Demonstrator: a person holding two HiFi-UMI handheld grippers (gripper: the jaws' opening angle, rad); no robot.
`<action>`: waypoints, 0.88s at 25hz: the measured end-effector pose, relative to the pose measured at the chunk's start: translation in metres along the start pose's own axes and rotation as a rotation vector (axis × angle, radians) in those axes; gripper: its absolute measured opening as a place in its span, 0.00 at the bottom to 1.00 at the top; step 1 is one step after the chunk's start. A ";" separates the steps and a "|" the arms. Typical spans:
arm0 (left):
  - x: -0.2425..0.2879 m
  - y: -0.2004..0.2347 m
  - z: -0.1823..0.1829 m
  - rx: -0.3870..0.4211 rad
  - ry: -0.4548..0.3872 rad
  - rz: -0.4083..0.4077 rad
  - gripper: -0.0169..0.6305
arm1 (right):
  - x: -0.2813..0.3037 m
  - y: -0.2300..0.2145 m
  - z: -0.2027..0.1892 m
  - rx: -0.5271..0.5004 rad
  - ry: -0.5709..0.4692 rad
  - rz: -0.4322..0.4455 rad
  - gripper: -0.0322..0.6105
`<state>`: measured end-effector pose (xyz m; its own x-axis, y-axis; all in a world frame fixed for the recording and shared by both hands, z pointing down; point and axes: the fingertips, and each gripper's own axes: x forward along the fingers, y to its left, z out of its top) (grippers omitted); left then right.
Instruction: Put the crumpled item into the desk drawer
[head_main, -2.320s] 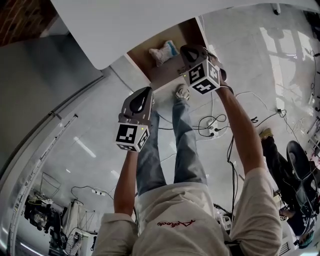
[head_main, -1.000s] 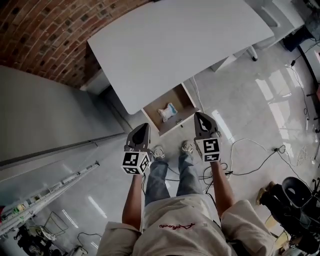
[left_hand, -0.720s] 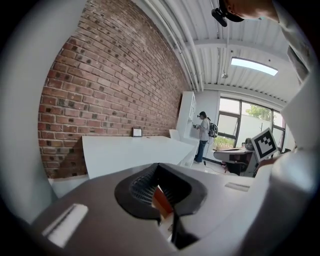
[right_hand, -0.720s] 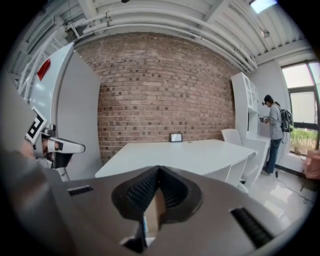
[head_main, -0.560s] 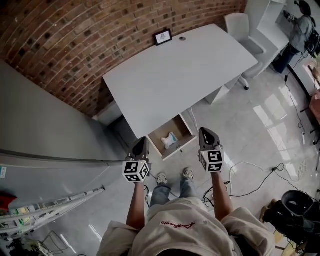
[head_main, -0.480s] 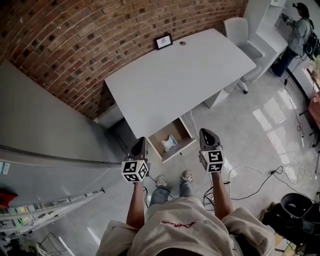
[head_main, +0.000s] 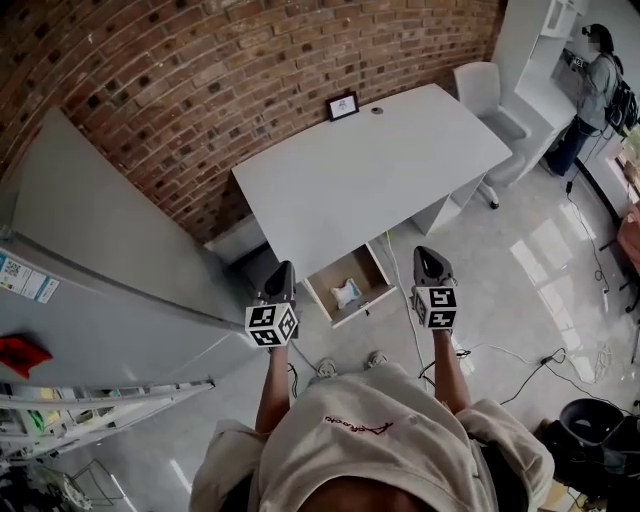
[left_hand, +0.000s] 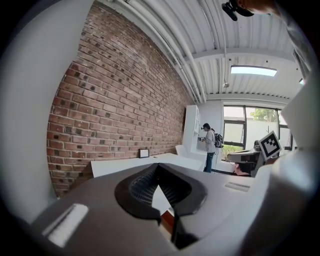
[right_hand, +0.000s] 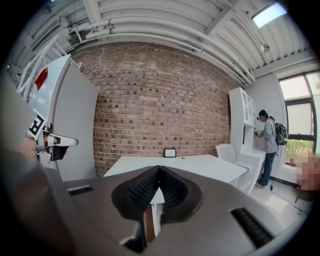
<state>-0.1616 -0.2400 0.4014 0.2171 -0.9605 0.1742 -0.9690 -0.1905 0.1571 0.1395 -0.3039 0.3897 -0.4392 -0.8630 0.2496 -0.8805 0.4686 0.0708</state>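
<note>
Crumpled item in the open desk drawer; left gripper and right gripper clenched, empty.

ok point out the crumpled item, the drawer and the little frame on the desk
crumpled item (head_main: 347, 293), head view, middle of the white and blue wad
drawer (head_main: 337, 271), head view, bare brown floor behind the item
frame (head_main: 343, 106), head view, centre of its face

White desk, small frame on top, crumpled item in drawer
</note>
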 end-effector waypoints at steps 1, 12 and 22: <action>-0.001 0.000 0.004 0.003 -0.006 0.000 0.04 | -0.001 -0.001 0.003 0.000 -0.004 -0.004 0.07; 0.008 0.012 0.045 0.043 -0.060 -0.013 0.04 | 0.001 -0.001 0.036 0.009 -0.069 -0.038 0.07; 0.015 0.007 0.053 0.075 -0.059 -0.031 0.04 | 0.004 -0.001 0.043 0.013 -0.083 -0.046 0.07</action>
<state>-0.1718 -0.2666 0.3538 0.2419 -0.9638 0.1122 -0.9685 -0.2329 0.0878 0.1314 -0.3156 0.3491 -0.4107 -0.8966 0.1657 -0.9022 0.4259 0.0681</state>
